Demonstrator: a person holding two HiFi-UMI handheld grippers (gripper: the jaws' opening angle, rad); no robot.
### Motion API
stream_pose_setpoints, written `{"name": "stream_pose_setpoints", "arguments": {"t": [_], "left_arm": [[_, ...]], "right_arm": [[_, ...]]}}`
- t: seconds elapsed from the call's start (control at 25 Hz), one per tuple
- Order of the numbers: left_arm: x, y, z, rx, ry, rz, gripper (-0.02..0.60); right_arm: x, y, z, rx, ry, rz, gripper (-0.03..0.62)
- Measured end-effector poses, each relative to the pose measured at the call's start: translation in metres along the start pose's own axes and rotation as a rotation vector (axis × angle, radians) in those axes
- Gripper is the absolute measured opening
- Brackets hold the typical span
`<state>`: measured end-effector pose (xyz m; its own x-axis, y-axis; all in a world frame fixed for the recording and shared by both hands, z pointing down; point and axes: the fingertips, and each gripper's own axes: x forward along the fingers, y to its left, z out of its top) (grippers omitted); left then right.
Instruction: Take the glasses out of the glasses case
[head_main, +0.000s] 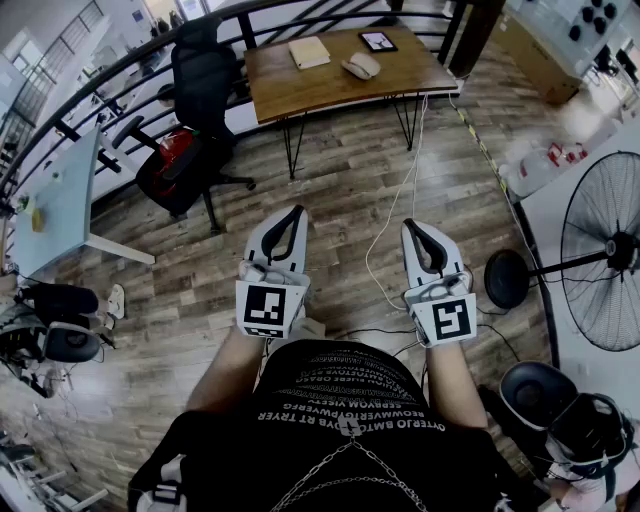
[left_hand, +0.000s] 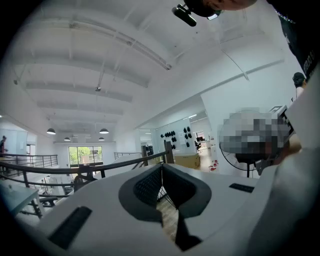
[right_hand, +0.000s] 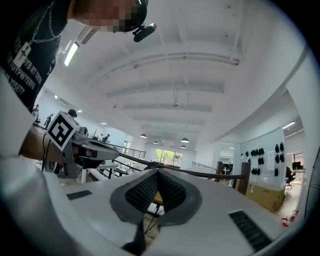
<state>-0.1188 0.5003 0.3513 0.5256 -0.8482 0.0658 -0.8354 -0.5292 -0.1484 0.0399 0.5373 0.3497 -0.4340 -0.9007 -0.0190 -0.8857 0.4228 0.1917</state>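
A pale oval glasses case (head_main: 361, 66) lies closed on the wooden table (head_main: 330, 85) far ahead of me, between a tan box (head_main: 309, 52) and a dark tablet (head_main: 378, 41). No glasses show. My left gripper (head_main: 296, 212) and right gripper (head_main: 410, 225) are held level side by side in front of my body, over the plank floor and well short of the table. Both are shut with nothing between the jaws. The tips meet in the left gripper view (left_hand: 161, 165) and in the right gripper view (right_hand: 158, 171).
A black office chair (head_main: 200, 70) and a chair with a red bag (head_main: 175, 160) stand left of the table. A white desk (head_main: 60, 200) is at far left, a standing fan (head_main: 610, 250) at right. A white cable (head_main: 395, 230) trails over the floor. A dark railing (head_main: 120, 75) curves behind.
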Motion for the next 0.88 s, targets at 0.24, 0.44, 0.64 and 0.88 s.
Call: {"name": "stream_pose_setpoints", "arguments": {"t": [0.24, 0.44, 0.64, 0.88], "left_arm": [[-0.005, -0.018, 0.006, 0.041, -0.006, 0.016, 0.029], [-0.012, -0.024, 0.011, 0.087, 0.002, 0.047, 0.029], [-0.013, -0.018, 0.009, 0.107, -0.01, 0.071, 0.028], [0.015, -0.003, -0.003, 0.104, -0.016, 0.035, 0.028]], "right_arm": [[-0.016, -0.011, -0.002, 0.032, -0.001, 0.004, 0.015], [-0.026, -0.024, -0.006, 0.054, 0.009, -0.009, 0.017], [-0.023, -0.028, -0.012, 0.067, 0.022, -0.013, 0.017], [0.0, -0.033, -0.024, 0.077, 0.037, -0.026, 0.067]]}}
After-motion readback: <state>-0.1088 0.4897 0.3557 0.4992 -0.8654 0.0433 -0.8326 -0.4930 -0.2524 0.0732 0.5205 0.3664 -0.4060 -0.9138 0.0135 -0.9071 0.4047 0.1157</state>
